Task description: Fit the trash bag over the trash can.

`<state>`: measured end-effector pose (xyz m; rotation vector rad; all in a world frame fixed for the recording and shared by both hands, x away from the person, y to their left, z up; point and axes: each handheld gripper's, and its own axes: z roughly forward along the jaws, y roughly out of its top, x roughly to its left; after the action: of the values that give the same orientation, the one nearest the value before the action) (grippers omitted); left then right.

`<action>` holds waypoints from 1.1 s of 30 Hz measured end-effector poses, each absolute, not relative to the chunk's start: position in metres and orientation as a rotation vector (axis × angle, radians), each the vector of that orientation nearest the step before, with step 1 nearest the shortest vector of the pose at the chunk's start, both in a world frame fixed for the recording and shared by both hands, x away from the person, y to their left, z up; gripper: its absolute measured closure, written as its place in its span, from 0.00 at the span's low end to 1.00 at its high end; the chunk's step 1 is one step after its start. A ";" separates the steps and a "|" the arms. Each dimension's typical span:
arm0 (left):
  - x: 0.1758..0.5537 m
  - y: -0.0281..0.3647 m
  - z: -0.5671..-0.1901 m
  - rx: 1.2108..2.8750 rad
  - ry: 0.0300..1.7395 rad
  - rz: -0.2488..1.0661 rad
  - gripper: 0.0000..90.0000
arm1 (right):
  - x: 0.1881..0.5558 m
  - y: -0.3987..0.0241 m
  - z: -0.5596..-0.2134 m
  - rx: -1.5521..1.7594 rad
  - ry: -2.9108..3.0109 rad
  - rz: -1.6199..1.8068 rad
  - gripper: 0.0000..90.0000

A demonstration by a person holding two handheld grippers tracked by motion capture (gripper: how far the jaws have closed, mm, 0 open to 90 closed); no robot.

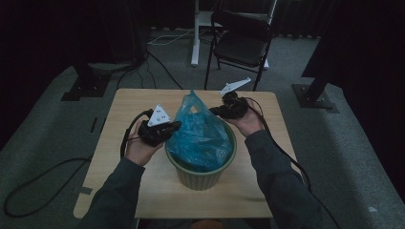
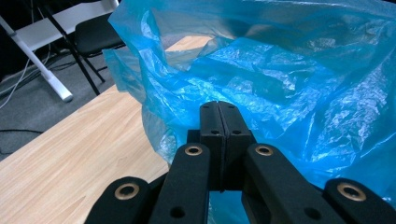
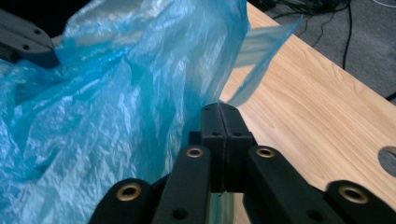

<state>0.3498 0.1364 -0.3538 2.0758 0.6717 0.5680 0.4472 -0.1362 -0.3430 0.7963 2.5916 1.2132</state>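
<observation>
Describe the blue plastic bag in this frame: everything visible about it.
The blue plastic bag is thin, translucent, crinkled film, sitting in a ribbed green pot on the wooden table, its top bunched to a peak above the rim. The left gripper and right gripper meet it from opposite sides, jaws together at the film; whether film is pinched cannot be told. A loose strip trails toward the table.

Left gripper jaws together; right gripper jaws together, forearms level
</observation>
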 end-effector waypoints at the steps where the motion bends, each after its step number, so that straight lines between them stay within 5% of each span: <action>1: 0.350 0.136 -0.354 2.076 0.673 0.569 1.00 | 0.448 -0.136 -0.343 0.794 2.585 1.228 0.83; 4: 0.351 0.136 -0.355 2.078 0.675 0.567 1.00 | 0.449 -0.134 -0.343 0.772 2.595 1.330 0.67; 12: 0.353 0.134 -0.356 2.083 0.674 0.566 1.00 | 0.453 -0.121 -0.347 0.772 2.612 1.341 0.59; 21: 0.351 0.136 -0.356 2.084 0.672 0.573 1.00 | 0.453 -0.116 -0.347 0.767 2.599 1.213 0.99; 33: 0.345 0.148 -0.359 2.077 0.692 0.584 1.00 | 0.441 -0.153 -0.346 0.876 2.554 1.160 1.00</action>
<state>0.3446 0.1476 -0.3593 2.0767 0.6918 0.5835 0.4410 -0.1527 -0.3461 0.8758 2.5540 1.1603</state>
